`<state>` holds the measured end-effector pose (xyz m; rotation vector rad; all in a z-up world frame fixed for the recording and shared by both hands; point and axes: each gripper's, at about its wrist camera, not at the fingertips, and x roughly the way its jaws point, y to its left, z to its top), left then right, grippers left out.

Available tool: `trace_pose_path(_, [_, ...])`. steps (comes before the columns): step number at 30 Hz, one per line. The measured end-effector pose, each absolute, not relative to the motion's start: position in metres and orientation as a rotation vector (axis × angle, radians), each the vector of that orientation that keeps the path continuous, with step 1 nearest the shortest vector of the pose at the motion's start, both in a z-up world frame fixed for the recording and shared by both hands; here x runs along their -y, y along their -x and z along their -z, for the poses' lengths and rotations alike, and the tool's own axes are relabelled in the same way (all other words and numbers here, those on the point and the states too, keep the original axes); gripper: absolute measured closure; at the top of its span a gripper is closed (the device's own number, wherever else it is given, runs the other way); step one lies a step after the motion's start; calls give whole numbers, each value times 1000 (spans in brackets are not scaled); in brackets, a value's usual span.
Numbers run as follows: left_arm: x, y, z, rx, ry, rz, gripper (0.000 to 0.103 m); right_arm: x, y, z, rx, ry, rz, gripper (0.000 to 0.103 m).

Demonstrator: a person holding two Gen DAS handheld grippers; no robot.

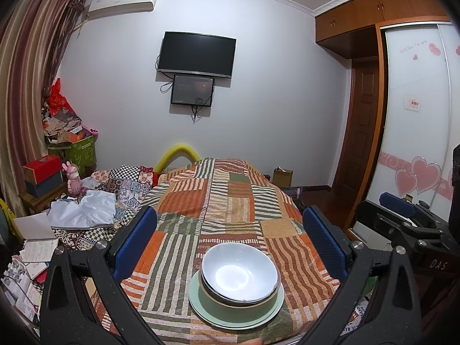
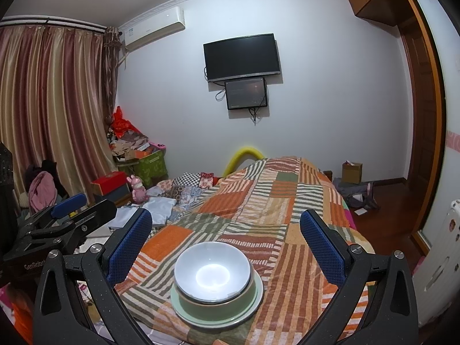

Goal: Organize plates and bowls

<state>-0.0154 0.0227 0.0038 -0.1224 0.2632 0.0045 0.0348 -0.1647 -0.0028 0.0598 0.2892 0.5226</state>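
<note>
**Stack sits between both open grippers; soft bedding is the worry**

Both of my grippers hover with nothing in them. The left gripper (image 1: 230, 238) has its blue-padded fingers (image 1: 135, 241) spread wide, and the right gripper (image 2: 227, 241) is spread just as wide; neither touches any dish.

Just ahead of and below both sets of fingers sits the whole stack: a glossy white ceramic bowl (image 1: 240, 273) nested in a pale green bowl with a brownish rim (image 1: 238, 306), which in turn stands on a flat pale green plate (image 1: 201, 309). From the right gripper's camera the same white bowl (image 2: 212, 270) lies centred between my fingers, slightly to the left of midline. The white bowl looks a little tilted in the green one, not seated level. By my reading the stacking is done or nearly so.

Under it all is the orange, green and cream patchwork quilt (image 1: 230, 201) on the bed, running away ahead of both grippers.

What could go wrong:
- The quilt is soft, so any downward press on one rim could tip the plate and slide the bowls.
- The glazed surfaces look slippery; a pinch on the white bowl's thin rim may skate off.
- My grippers are near each other, the right one showing at the far right of the left camera; closing in together risks a knock.

Farther ahead, a dark wall television (image 1: 197, 53) hangs well apart from everything.
</note>
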Motion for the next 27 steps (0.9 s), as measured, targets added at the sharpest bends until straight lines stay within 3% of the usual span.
trace_pose_path(27, [-17,17,-3,-250,103,19,0,163,-41,6,-299,-51,-515,0])
